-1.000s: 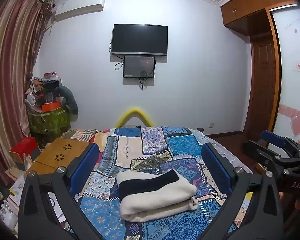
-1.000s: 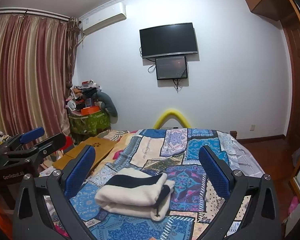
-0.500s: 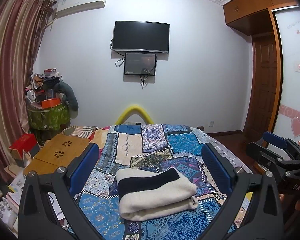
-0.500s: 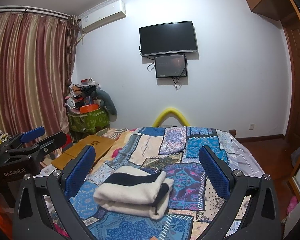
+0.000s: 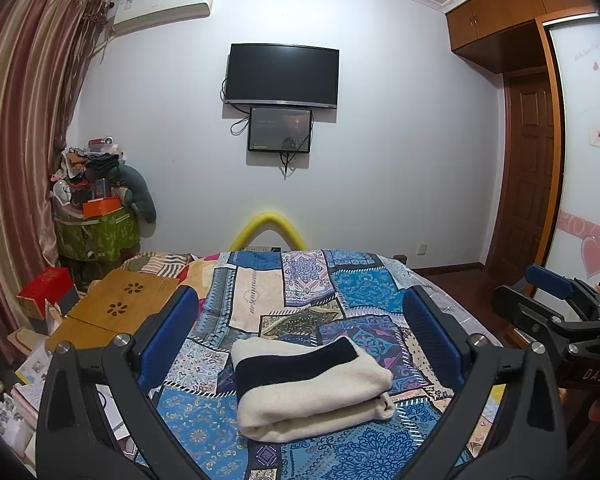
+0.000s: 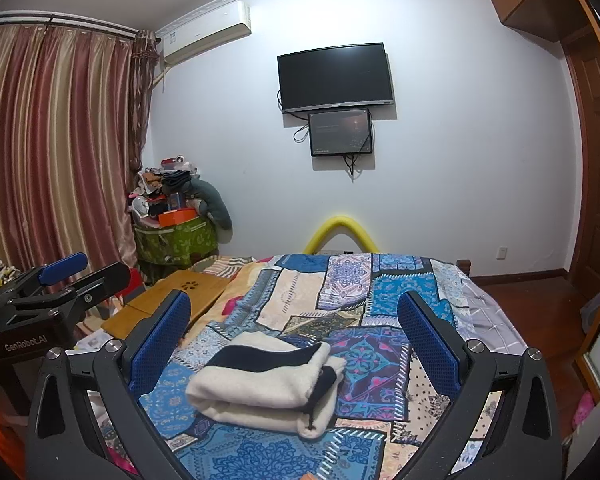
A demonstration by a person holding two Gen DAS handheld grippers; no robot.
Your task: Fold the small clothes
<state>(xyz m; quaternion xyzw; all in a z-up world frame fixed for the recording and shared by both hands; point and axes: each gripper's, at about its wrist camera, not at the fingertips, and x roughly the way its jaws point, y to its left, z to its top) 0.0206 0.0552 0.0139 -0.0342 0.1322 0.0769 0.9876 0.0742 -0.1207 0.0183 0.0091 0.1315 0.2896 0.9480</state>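
a: ok, where's the folded garment (image 5: 310,390)?
b: on the patchwork bedspread (image 5: 300,292), near its front edge. cream w/ a dark band across the top. folded into a thick bundle, flat, nothing touching it.
a: left gripper (image 5: 300,336)?
b: fingers spread wide, holding nothing. blue pads (image 5: 168,336) sit either side of the garment in its view, above the bedspread, not touching cloth.
a: right gripper (image 6: 294,336)?
b: same, jaws apart, empty. garment (image 6: 266,388) sits between its fingers, a bit left of centre in that view.
a: rest of the room rel. to the bedspread?
b: wooden lap desk (image 5: 116,308) just left of it. yellow foam arch (image 5: 272,230) behind its far end. tv (image 5: 282,76) on the wall beyond, smaller screen (image 5: 280,130) right under the tv. curtains (image 6: 56,152) far left. green bin piled w/ stuff (image 6: 176,236) past the desk.
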